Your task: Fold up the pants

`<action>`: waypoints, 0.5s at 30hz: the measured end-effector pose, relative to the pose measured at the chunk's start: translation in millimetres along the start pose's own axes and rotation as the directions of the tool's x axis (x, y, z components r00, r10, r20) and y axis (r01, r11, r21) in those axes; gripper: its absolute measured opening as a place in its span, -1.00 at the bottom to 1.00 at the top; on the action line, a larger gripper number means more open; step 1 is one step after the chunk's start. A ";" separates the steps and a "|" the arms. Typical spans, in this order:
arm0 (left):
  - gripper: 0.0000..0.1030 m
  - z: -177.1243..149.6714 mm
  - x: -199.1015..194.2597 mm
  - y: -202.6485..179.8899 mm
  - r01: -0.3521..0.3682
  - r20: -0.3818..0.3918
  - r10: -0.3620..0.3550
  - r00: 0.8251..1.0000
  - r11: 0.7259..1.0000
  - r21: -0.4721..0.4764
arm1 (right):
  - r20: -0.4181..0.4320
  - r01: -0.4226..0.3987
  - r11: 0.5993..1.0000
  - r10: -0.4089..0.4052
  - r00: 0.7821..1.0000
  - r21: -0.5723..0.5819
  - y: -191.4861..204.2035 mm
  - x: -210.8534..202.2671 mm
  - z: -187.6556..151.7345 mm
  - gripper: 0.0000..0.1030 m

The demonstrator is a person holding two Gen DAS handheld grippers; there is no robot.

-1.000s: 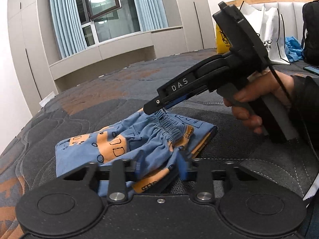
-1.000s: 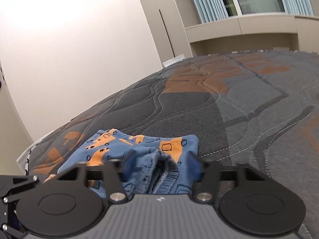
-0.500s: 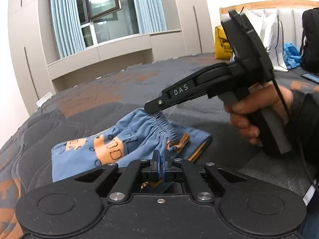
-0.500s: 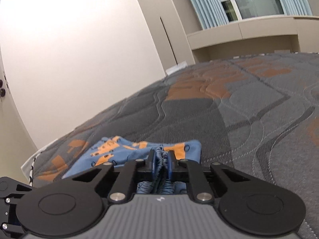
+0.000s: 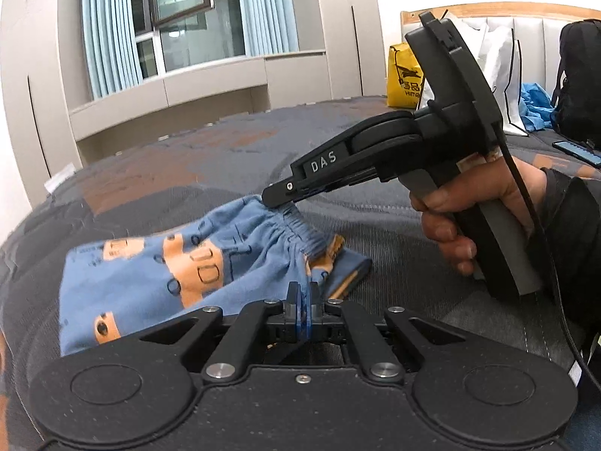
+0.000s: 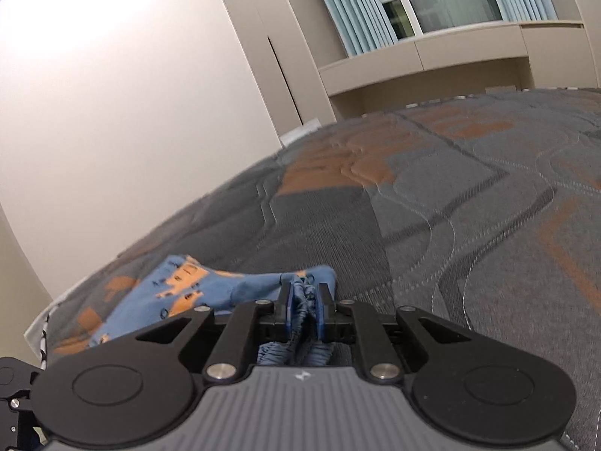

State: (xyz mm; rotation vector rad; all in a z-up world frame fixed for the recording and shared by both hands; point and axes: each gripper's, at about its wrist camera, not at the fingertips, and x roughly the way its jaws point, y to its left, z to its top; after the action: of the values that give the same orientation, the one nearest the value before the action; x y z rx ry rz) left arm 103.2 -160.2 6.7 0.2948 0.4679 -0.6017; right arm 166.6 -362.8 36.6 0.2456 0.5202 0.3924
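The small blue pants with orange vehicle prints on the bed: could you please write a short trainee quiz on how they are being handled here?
1. True or false: both pairs of jaws are closed on the small blue pants with orange vehicle prints.
2. What does the right gripper pinch: A the gathered waistband, B a leg hem?
3. What do the pants lie on?

Key: 1 true: the left gripper is clamped too. 2 A. 3 the grey and orange quilted bedspread.

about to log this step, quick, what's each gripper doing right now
left gripper: closed on the near edge of the pants.
right gripper: closed on the bunched waistband of the pants.
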 end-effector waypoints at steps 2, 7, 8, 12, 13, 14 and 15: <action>-0.95 -2.7 1.2 2.3 0.007 -0.005 -0.007 1.000 1.000 -0.021 | -0.013 0.010 1.000 -0.010 1.000 -0.004 -0.8 3.2 -2.2 -0.59; -0.65 -4.1 -15.8 11.7 0.028 0.045 -0.024 0.999 0.996 -0.090 | 0.003 0.049 0.999 -0.049 0.999 -0.010 0.0 -0.6 -6.1 -0.05; -0.59 -3.6 -22.1 14.5 0.027 0.063 -0.021 0.998 0.994 -0.103 | 0.011 0.059 0.998 -0.059 0.998 -0.015 1.7 -5.0 -6.8 0.14; -0.02 -5.8 -52.9 34.8 -0.038 0.130 0.061 0.990 0.984 -0.177 | 0.054 0.110 0.993 -0.107 0.993 -0.047 18.7 -23.6 -10.4 0.71; 0.10 -7.7 -58.9 41.0 -0.054 0.140 0.083 0.987 0.978 -0.203 | 0.056 0.117 0.991 -0.114 0.992 -0.058 25.1 -27.6 -12.7 0.75; 0.29 -10.0 -64.6 49.0 -0.071 0.147 0.108 0.983 0.970 -0.233 | 0.050 0.126 0.989 -0.123 0.991 -0.071 31.7 -29.8 -15.0 0.81; 0.45 -13.1 -69.2 57.5 -0.094 0.146 0.136 0.980 0.960 -0.263 | 0.041 0.141 0.986 -0.137 0.990 -0.087 38.1 -30.5 -17.3 0.87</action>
State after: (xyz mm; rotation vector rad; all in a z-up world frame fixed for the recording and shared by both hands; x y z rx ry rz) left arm 83.3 -77.1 37.7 0.0264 0.3630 -0.4414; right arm 121.8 -339.3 47.6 0.1284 0.4813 0.2743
